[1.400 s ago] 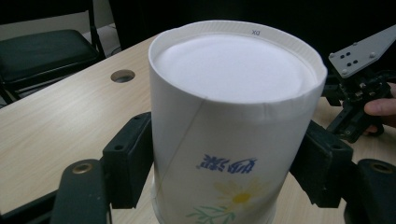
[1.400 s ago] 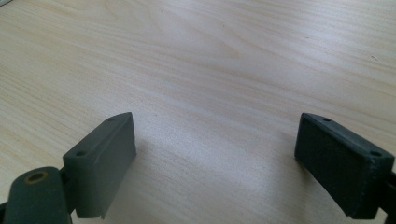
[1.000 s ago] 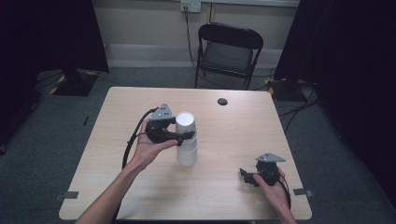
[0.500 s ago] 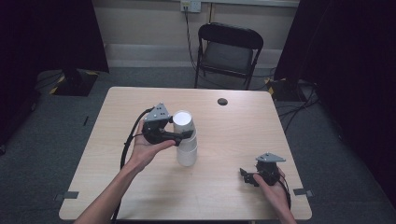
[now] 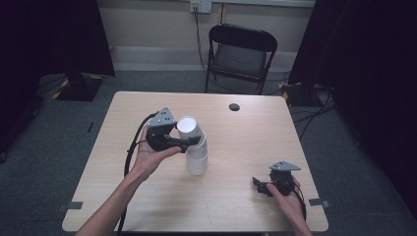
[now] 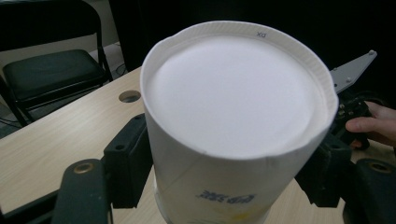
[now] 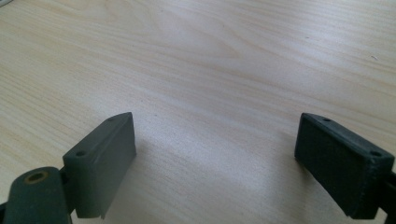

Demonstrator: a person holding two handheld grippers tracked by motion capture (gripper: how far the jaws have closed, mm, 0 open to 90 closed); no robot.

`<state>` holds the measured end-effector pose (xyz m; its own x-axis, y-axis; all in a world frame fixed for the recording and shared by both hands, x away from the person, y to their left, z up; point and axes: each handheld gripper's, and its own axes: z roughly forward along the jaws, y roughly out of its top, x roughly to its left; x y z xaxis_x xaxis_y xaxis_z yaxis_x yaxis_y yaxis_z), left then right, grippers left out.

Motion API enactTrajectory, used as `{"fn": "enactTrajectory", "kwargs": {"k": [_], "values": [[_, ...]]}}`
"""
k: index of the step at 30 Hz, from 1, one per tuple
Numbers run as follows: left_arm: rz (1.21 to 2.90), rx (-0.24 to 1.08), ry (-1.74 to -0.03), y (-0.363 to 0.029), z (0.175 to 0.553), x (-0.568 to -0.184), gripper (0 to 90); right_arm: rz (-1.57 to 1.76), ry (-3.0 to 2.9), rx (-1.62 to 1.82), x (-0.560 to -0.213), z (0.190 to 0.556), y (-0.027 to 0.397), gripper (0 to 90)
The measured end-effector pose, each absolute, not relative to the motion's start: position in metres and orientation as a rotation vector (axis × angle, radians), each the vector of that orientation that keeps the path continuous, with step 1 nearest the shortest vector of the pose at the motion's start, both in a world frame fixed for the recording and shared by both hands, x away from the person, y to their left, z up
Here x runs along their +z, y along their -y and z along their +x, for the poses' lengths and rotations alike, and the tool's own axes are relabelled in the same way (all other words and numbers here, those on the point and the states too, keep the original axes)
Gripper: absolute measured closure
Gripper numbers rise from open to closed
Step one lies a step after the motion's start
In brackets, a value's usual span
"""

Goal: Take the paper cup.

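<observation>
Cups, white paper, stacked upside down mid-surface; the left tongs pinch the top one, whose rim is hidden and print cut off. Right tongs rest spread, empty, near the corner.

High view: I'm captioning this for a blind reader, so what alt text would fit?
A person's left gripper clamps the top one of a stack of upturned white paper cups near the middle of a light wooden table. The right gripper rests near the table's front right corner, jaws open and empty; a black folding chair stands beyond.
</observation>
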<state>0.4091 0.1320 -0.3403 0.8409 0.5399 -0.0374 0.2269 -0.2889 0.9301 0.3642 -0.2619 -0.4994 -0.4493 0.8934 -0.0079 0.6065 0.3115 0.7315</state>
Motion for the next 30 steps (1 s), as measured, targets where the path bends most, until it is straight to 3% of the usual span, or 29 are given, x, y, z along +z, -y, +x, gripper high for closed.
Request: {"fn": "enactTrajectory", "kwargs": {"k": [30], "values": [[1.860,0.356,-0.541,-0.155,0.389,-0.318,30.3,1.334,-2.170,0.938,-0.499,0.364,0.262,12.0]]}}
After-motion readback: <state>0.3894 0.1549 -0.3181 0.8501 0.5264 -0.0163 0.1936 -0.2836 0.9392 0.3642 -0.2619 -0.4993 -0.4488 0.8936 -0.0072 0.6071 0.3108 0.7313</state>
